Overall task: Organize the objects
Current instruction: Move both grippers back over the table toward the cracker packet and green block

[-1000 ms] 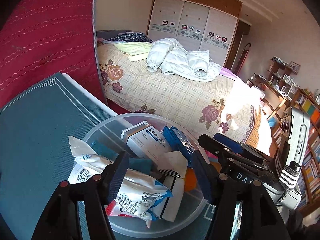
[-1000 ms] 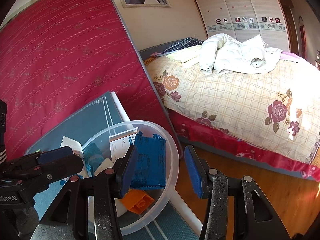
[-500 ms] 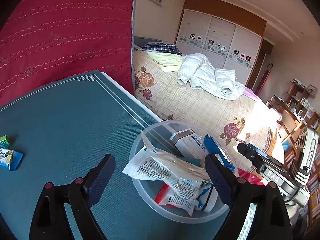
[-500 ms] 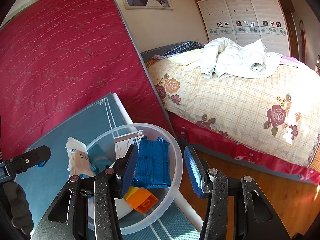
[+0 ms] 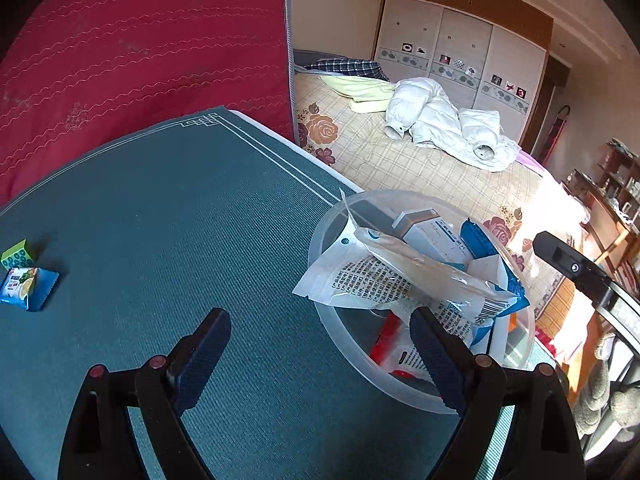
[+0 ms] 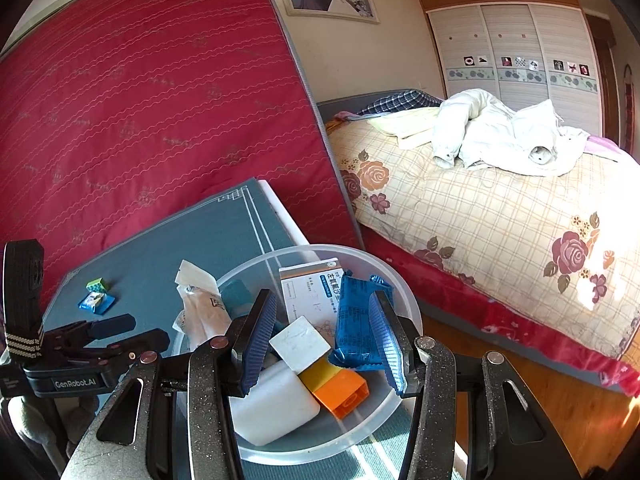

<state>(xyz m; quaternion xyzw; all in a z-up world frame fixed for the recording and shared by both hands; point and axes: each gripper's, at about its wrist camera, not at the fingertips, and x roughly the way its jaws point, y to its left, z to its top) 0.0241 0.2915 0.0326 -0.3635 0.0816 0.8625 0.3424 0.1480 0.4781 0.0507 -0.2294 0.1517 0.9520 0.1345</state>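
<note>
A clear plastic bowl (image 5: 344, 336) (image 6: 400, 280) sits at the right edge of the teal table mat (image 5: 180, 220). It holds a white printed packet (image 5: 384, 280), a white medicine box (image 6: 310, 292), a blue wrapper (image 6: 354, 320), a white block (image 6: 276, 404) and an orange block (image 6: 340, 388). A small blue snack packet (image 5: 24, 288) (image 6: 96, 302) and a green cube (image 5: 18, 254) (image 6: 97, 284) lie on the mat's left. My left gripper (image 5: 320, 354) is open and empty, above the mat beside the bowl. My right gripper (image 6: 322, 338) is open and empty, over the bowl.
A red mattress (image 5: 140, 48) leans upright behind the table. A bed (image 6: 500, 220) with a floral plaid cover and a white jacket (image 6: 500, 136) stands to the right. Wooden floor (image 6: 540, 400) lies between table and bed. Shelves (image 5: 616, 184) stand far right.
My left gripper has opened, let go of the white packet into the bowl, and drawn back to the left. My right gripper has moved in over the bowl.
</note>
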